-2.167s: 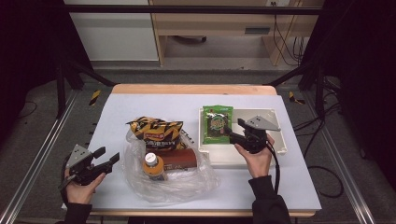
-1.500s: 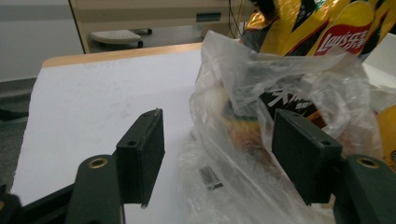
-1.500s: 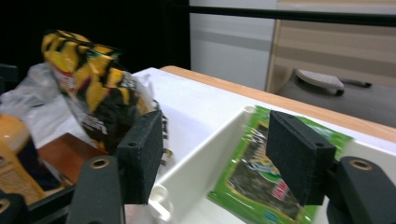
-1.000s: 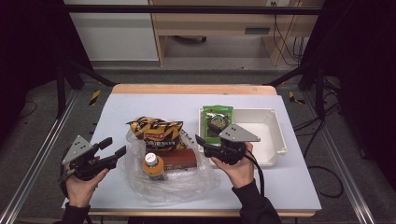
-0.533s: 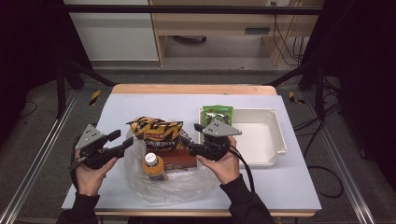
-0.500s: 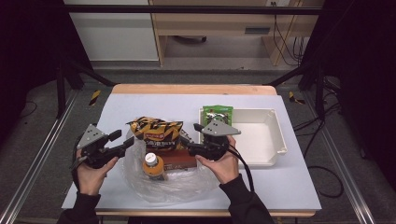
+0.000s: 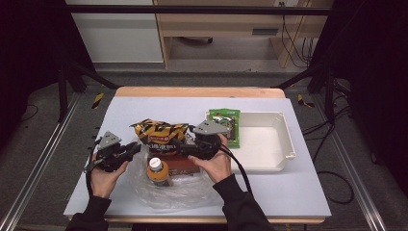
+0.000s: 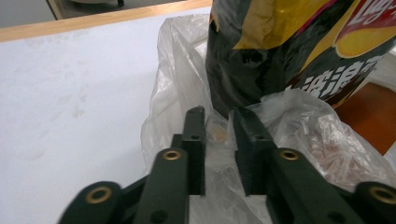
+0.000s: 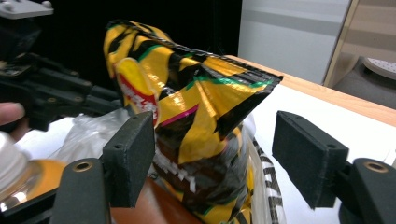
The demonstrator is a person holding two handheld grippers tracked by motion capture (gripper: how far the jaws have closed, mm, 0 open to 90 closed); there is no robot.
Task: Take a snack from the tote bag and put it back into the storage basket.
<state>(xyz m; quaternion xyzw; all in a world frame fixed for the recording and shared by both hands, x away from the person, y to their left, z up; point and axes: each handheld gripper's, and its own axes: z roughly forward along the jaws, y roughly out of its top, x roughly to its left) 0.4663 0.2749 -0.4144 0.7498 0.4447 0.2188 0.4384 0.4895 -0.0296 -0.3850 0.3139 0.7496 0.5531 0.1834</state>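
**Thin film, slippery chip bag**

High view: chip bag [image 7: 160,136] stands in the plastic bag [image 7: 168,187] mid-bench, bottle [image 7: 157,169] beside it.

Left gripper view: my left claw [image 8: 219,122] has just been closing and now pinches film only; it may tear or slip.

Right gripper view: right claw [image 9: 215,154], just been opening, straddles the chip bag unclamped; a squeeze could crush it.

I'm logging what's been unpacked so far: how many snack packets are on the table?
2. A black-and-yellow chip bag stands in the clear plastic bag; a green packet leans on the white tray's left rim. More could be hidden inside the plastic bag.
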